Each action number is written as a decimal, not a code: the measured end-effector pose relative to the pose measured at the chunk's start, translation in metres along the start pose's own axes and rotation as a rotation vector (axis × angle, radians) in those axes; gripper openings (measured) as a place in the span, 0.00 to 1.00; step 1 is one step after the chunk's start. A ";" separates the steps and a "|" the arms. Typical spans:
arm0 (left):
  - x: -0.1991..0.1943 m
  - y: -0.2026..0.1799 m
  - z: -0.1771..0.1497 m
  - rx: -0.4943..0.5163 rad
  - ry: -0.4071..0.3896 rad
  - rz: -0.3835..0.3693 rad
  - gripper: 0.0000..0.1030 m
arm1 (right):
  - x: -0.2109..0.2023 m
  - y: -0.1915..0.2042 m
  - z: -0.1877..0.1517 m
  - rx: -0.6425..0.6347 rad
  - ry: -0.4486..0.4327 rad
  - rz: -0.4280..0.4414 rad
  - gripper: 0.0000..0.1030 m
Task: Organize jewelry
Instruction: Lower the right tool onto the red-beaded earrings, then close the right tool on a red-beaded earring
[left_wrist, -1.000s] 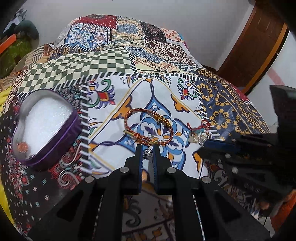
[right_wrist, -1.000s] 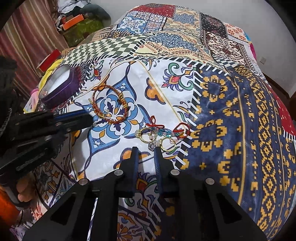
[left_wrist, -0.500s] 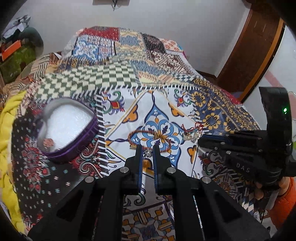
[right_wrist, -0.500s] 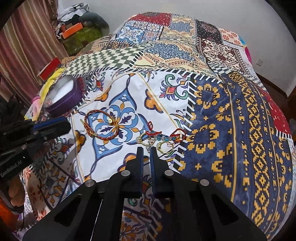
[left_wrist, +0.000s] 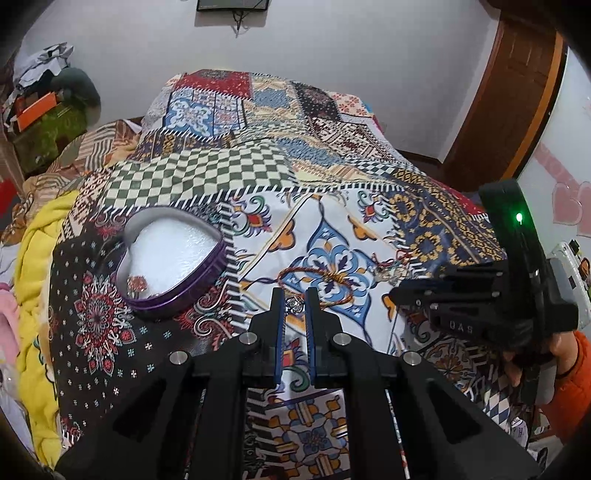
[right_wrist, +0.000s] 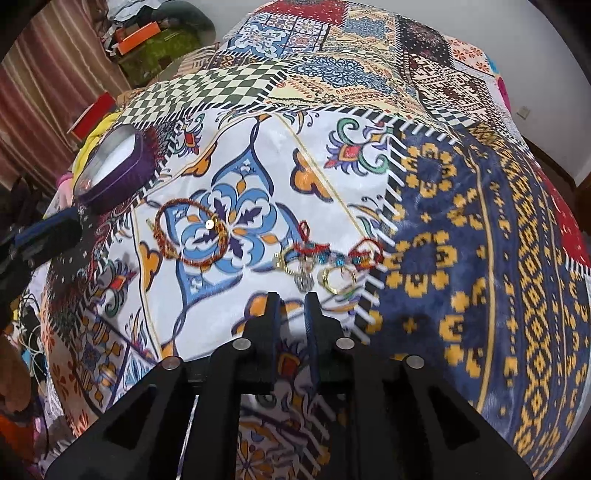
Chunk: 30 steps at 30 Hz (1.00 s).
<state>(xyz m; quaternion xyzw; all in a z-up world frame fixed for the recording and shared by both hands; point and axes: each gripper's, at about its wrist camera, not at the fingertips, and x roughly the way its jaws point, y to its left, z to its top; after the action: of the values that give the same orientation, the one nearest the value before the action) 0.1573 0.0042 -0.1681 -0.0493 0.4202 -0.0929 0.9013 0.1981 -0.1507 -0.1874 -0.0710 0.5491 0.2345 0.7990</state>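
A small silver charm (left_wrist: 294, 303) sits pinched between the tips of my left hand-held gripper (left_wrist: 294, 301), lifted above the bed's patchwork quilt (left_wrist: 207, 173) for the heart-shaped purple tin (left_wrist: 173, 258) waiting open at far left. My right hand-held gripper (right_wrist: 291, 301) hovers empty, jaws narrowly parted, near the tangled rings and earrings (right_wrist: 325, 262); the red cord bracelet (right_wrist: 190, 232) lies between.

A bed with a patchwork bedspread (right_wrist: 461, 229) carries a purple heart-shaped tin (left_wrist: 173, 264). Right of the tin lies a red-gold braided bracelet (right_wrist: 190, 234), and farther right a tangle of small jewelry (right_wrist: 325, 264).
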 end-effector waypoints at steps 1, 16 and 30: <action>0.001 0.002 -0.001 -0.004 0.002 0.002 0.08 | 0.002 -0.001 0.003 0.004 -0.003 -0.004 0.12; 0.016 0.011 -0.004 -0.029 0.024 -0.004 0.08 | 0.007 0.000 0.011 -0.025 -0.054 -0.016 0.08; -0.005 0.009 -0.003 -0.020 -0.012 0.015 0.08 | -0.015 0.018 -0.012 -0.062 -0.066 0.018 0.06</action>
<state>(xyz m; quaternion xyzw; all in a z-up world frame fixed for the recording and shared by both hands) 0.1530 0.0137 -0.1671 -0.0557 0.4160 -0.0814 0.9040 0.1757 -0.1435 -0.1756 -0.0832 0.5154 0.2608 0.8121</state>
